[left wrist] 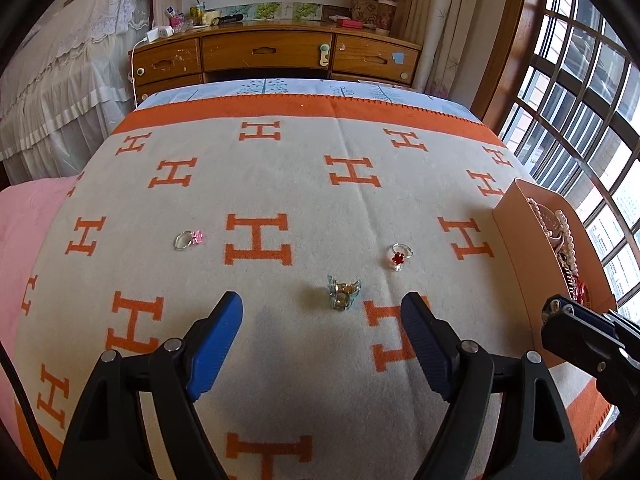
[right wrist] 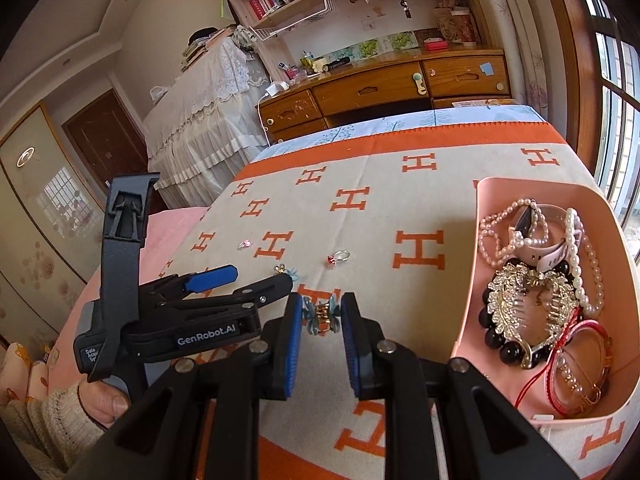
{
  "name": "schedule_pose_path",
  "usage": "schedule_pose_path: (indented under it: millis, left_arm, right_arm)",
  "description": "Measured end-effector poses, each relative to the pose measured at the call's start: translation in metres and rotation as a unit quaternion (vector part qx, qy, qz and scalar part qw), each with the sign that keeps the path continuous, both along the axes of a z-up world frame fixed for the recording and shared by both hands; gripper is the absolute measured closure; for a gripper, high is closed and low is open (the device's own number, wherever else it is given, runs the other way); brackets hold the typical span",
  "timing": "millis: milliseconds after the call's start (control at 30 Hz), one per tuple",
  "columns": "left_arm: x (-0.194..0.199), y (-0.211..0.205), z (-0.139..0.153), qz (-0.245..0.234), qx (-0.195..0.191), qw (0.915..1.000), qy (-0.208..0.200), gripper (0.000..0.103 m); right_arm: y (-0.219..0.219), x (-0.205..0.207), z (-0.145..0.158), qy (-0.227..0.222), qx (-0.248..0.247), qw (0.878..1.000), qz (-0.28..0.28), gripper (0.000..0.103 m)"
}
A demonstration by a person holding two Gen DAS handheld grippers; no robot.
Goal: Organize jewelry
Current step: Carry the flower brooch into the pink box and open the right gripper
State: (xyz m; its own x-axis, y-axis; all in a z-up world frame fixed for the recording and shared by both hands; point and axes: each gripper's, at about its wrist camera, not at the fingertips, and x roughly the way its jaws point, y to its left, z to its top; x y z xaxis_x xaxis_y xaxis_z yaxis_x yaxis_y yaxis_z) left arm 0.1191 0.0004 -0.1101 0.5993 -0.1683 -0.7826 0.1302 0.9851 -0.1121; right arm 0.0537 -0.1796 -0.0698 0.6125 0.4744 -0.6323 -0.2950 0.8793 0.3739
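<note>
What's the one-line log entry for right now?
right gripper: shut on blue hair clip, lifted | left gripper: open over second clip | pink ring, red ring: on blanket | pink box: part-filled

A wooden dresser (left wrist: 276,54) stands beyond the orange-patterned blanket (left wrist: 280,184), beside curtains (left wrist: 444,20).

Daylight pours in from the window (left wrist: 580,120) along the right edge of both views, slightly blown out there. The blanket (left wrist: 300,184) is evenly bright, with soft shadows. Fisheye bending curves the edges, corners vignette black, and far shelves look perhaps slightly soft.
</note>
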Motion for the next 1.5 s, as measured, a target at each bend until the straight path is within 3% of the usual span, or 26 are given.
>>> schedule_pose_path:
  millis: [100, 167, 233, 300, 333, 567, 767, 900, 1067, 1300, 1500]
  left_arm:
    - [0.006, -0.007, -0.001, -0.01, 0.008, 0.9999, -0.003, 0.037]
    - [0.01, -0.01, -0.005, -0.018, 0.008, 0.9998, 0.008, 0.061]
    - [0.014, -0.013, -0.01, -0.022, 0.007, 0.9995, 0.02, 0.072]
    - [0.014, -0.015, -0.012, -0.02, 0.015, 0.9996, 0.014, 0.075]
    - [0.014, -0.016, -0.012, -0.022, 0.018, 0.9995, 0.013, 0.084]
    - [0.009, -0.023, -0.006, -0.037, 0.013, 0.9991, 0.014, 0.085]
    - [-0.004, -0.05, 0.026, -0.081, -0.008, 0.9967, -0.004, 0.085]
    - [-0.007, -0.077, 0.052, -0.121, -0.032, 0.9919, -0.018, 0.085]
    - [-0.009, -0.116, 0.075, -0.174, -0.065, 0.9824, -0.02, 0.085]
    - [-0.017, -0.153, 0.058, -0.225, -0.079, 0.9706, 0.029, 0.085]
    - [-0.03, -0.17, 0.041, -0.245, -0.049, 0.9677, 0.036, 0.085]
  right_arm:
    - [-0.002, -0.001, 0.0, -0.001, 0.002, 1.0, 0.0, 0.084]
    - [-0.004, -0.002, 0.001, -0.004, 0.003, 1.0, -0.001, 0.084]
    - [-0.007, -0.003, 0.002, -0.007, 0.003, 1.0, -0.004, 0.084]
    - [-0.011, -0.004, 0.003, -0.009, 0.007, 1.0, -0.009, 0.084]
    - [-0.013, -0.005, 0.003, -0.01, 0.008, 1.0, -0.012, 0.084]
    - [-0.041, -0.015, 0.007, -0.018, 0.011, 0.999, -0.048, 0.084]
    - [-0.089, -0.022, 0.021, -0.04, 0.008, 0.992, -0.119, 0.084]
    - [-0.126, -0.022, 0.027, -0.041, 0.033, 0.984, -0.168, 0.084]
    - [-0.151, -0.026, 0.027, -0.036, 0.062, 0.979, -0.19, 0.084]
    - [-0.15, -0.031, 0.017, -0.021, 0.081, 0.981, -0.173, 0.084]
    - [-0.147, -0.032, 0.007, 0.005, 0.085, 0.984, -0.153, 0.083]
